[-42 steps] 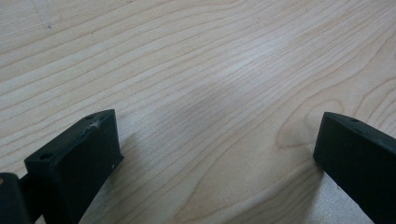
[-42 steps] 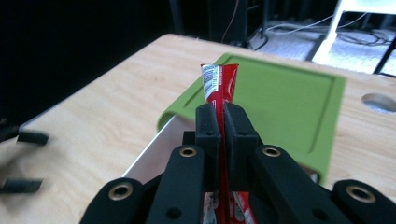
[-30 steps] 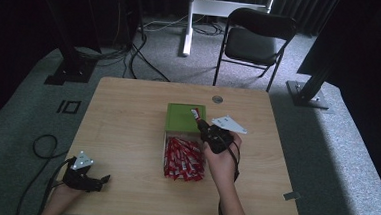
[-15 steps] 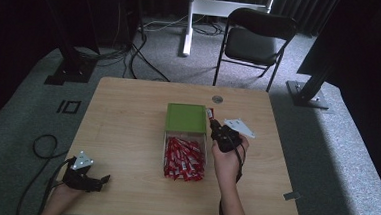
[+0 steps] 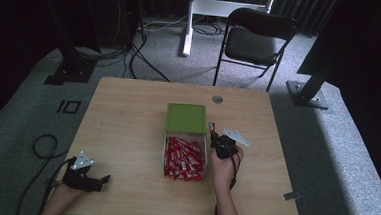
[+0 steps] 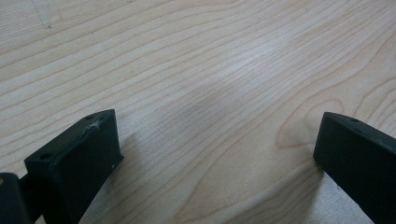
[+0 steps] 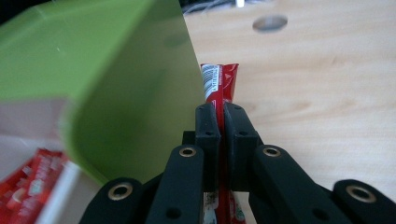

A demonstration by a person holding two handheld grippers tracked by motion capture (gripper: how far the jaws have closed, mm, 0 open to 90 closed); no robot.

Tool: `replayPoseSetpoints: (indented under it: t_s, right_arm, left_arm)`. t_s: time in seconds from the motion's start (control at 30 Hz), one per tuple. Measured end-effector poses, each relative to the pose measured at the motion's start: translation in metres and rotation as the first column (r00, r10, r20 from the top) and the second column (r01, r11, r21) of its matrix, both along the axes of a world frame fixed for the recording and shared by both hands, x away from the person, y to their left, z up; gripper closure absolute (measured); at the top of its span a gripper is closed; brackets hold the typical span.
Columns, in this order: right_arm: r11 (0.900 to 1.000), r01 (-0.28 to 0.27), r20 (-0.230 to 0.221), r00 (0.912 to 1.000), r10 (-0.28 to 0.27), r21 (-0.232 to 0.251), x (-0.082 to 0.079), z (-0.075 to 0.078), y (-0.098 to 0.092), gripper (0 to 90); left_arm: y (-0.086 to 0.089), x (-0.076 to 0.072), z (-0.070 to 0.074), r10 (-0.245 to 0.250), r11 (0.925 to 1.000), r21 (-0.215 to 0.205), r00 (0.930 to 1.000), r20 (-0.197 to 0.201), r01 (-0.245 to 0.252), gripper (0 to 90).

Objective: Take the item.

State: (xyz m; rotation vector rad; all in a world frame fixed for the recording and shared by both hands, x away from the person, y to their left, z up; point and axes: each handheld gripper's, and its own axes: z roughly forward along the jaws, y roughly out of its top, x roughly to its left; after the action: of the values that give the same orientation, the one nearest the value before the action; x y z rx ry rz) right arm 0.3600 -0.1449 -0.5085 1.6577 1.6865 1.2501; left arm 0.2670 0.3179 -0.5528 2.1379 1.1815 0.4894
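Note:
A clear box (image 5: 165,156) of several red sachets (image 5: 184,159) lies mid-table, its green lid (image 5: 186,118) hinged back on the far side. My right gripper (image 5: 212,130) hovers just right of the lid, shut on one red sachet (image 7: 220,83) that sticks out past the jaws. The green lid (image 7: 116,79) stands close to the left of that sachet in the right gripper view. My left gripper (image 5: 105,179) rests near the table's front left corner. Its jaws stand wide apart over bare wood (image 6: 205,84) with nothing between them.
A round cable hole (image 5: 217,99) sits in the table near its far edge. A black folding chair (image 5: 255,41) stands beyond the table. A cable (image 5: 41,146) loops on the carpet at the left.
My right gripper has moved from over the green lid to the right and nearer, carrying the red sachet. The left gripper has stayed put.

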Motion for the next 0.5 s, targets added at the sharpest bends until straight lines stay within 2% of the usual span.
replayPoseSetpoints:
  t_s: [0.03, 0.1, 0.17, 0.2, 0.4, 0.5]
  right_arm:
    - [1.000, 0.001, -0.011, 0.9999, -0.001, 0.015, 0.001, -0.004, 0.000, 85.5]
    - [1.000, 0.014, -0.023, 0.9996, -0.014, -0.001, 0.002, -0.011, 0.000, 85.5]
    - [1.000, 0.023, -0.040, 0.9989, -0.022, 0.015, 0.003, -0.017, 0.001, 85.5]
    - [1.000, 0.025, -0.046, 0.9986, -0.025, -0.004, 0.004, -0.020, 0.001, 85.5]
    - [0.999, 0.034, -0.078, 0.9963, -0.035, -0.003, 0.009, -0.030, 0.003, 85.5]
    - [0.999, 0.035, -0.115, 0.9928, -0.034, 0.006, 0.015, -0.039, 0.004, 85.2]
  left_arm:
    - [0.000, 0.000, 0.000, 0.000, 1.0000, -0.001, 1.0000, 0.000, 0.000, 1.4]
    - [0.000, 0.000, 0.000, 0.000, 1.0000, 0.000, 1.0000, 0.000, 0.000, 1.4]
    - [0.000, 0.000, 0.000, -0.001, 1.0000, 0.002, 1.0000, 0.001, 0.001, 1.4]
    - [0.000, 0.000, 0.000, -0.001, 1.0000, 0.002, 1.0000, 0.001, 0.001, 1.4]
    - [0.000, 0.000, 0.000, 0.000, 1.0000, 0.001, 1.0000, 0.000, 0.000, 1.4]
    - [0.000, 0.000, 0.000, 0.000, 1.0000, 0.001, 1.0000, -0.001, 0.000, 1.4]
